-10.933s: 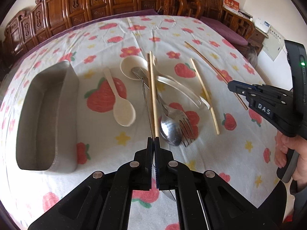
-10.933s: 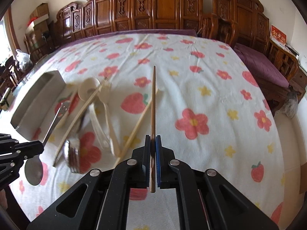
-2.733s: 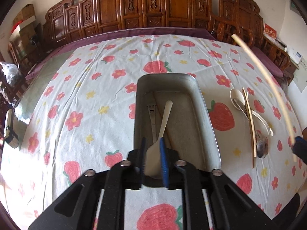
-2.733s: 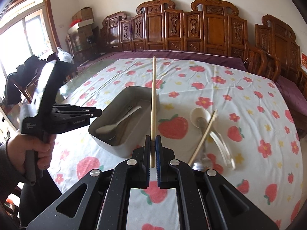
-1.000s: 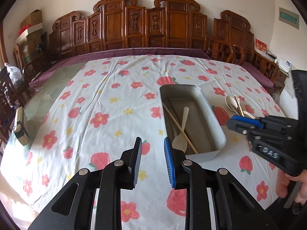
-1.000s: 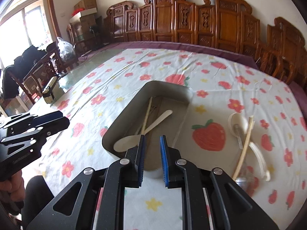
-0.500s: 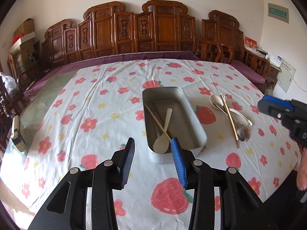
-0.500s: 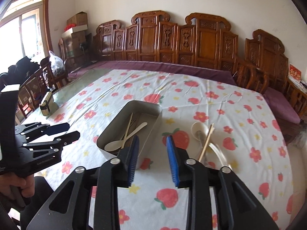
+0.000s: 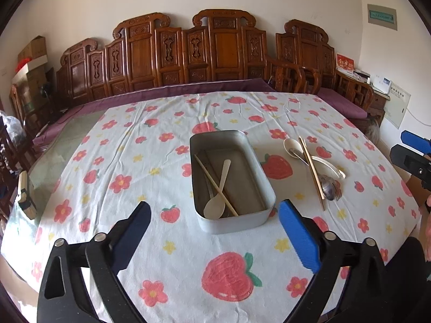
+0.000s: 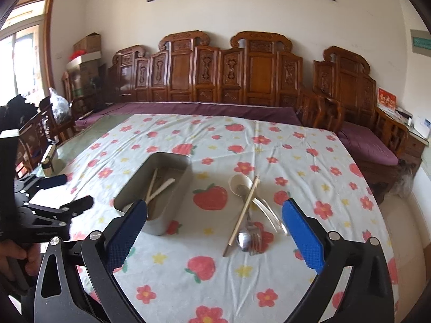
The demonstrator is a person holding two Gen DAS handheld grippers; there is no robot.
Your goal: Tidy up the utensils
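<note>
2 black two-finger grippers with blue pads, left gripper (image 9: pixel 215 231) and right gripper (image 10: pixel 215 228), both with jaws opening wide, nothing between them. 1 rectangular grey metal tray (image 9: pixel 262 177) on flower-and-strawberry tablecloth (image 9: pixel 121 161), holding 1 cream plastic spoon (image 9: pixel 216 204) crossed by 1 wooden chopstick (image 9: pixel 207 172). Beside the tray, well apart: 1 wooden chopstick (image 10: pixel 242 215), 1 white ceramic spoon (image 10: pixel 237 183), 1 steel spoon (image 10: pixel 243 238), 1 steel fork (image 10: pixel 257 238).

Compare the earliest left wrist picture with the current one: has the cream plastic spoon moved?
Yes. The cream plastic spoon lay on the tablecloth beside the metal tin; now it lies inside the tin, under a chopstick.
</note>
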